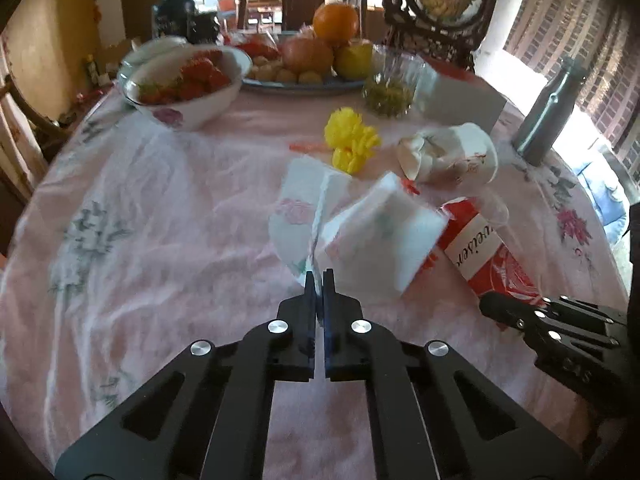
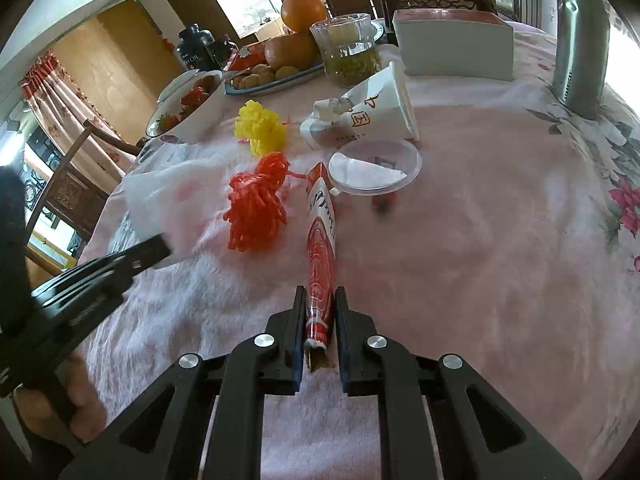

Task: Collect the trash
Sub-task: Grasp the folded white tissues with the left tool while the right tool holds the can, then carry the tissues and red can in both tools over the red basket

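Note:
My left gripper (image 1: 319, 280) is shut on a white napkin with a faint flower print (image 1: 360, 224) and holds it up over the pink tablecloth. My right gripper (image 2: 319, 294) is shut on a flattened red and white paper carton (image 2: 320, 240), which points away from me; the carton also shows in the left wrist view (image 1: 484, 252). A crumpled white paper cup (image 2: 372, 112) lies on its side beyond it, also seen in the left wrist view (image 1: 452, 152). A clear plastic lid (image 2: 374, 168), an orange ribbon pompom (image 2: 256, 204) and a yellow pompom (image 2: 260, 128) lie nearby.
A bowl of strawberries (image 1: 188, 84), a fruit platter (image 1: 308, 64), a glass of tea leaves (image 2: 350, 48), a white box (image 2: 456, 44) and a steel bottle (image 2: 580, 36) stand at the far side. A chair (image 2: 60, 184) stands left of the table.

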Demonstrator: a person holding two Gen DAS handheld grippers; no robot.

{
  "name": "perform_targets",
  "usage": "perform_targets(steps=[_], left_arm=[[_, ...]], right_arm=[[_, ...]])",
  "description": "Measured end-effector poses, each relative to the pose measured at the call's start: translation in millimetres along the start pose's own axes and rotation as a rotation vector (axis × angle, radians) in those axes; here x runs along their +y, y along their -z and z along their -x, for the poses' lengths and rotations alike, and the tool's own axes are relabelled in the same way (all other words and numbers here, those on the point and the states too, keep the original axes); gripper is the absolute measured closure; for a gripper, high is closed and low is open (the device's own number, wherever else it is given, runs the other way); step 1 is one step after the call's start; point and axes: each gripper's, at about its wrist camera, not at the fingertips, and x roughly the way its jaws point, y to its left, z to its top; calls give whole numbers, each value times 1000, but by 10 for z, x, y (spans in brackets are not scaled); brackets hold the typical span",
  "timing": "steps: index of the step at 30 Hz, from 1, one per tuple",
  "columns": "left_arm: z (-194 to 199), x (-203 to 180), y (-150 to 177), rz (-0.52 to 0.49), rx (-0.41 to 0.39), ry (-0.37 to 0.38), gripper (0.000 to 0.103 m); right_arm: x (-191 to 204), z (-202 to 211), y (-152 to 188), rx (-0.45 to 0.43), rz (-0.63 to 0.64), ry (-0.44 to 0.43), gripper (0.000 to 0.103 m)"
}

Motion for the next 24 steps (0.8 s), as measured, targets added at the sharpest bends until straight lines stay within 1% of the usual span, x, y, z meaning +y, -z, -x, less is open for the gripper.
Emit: perform_targets(steps=[2,8,11,12,14,18,24], left_arm=[[147,28,45,13,-19,18,100],[546,147,218,31,-78,8,100],[790,239,410,49,-112,-5,100],[848,259,459,53,-120,-10,100],[982,309,577,61,-138,-17,100],[1243,486,826,94,-163,-24,100],[1547,705,1114,144,-193,-54,100]], right_arm=[[3,13,-2,-5,1,1,89],[35,109,16,-33,12,-6,89],[64,173,50,-44,13,-42,89],[76,178,85,-34,3,-67,89],[124,182,143,-16,2,-88,89],[358,283,350,-11,65,-117,89],[641,488,622,-1,99,-181,90]])
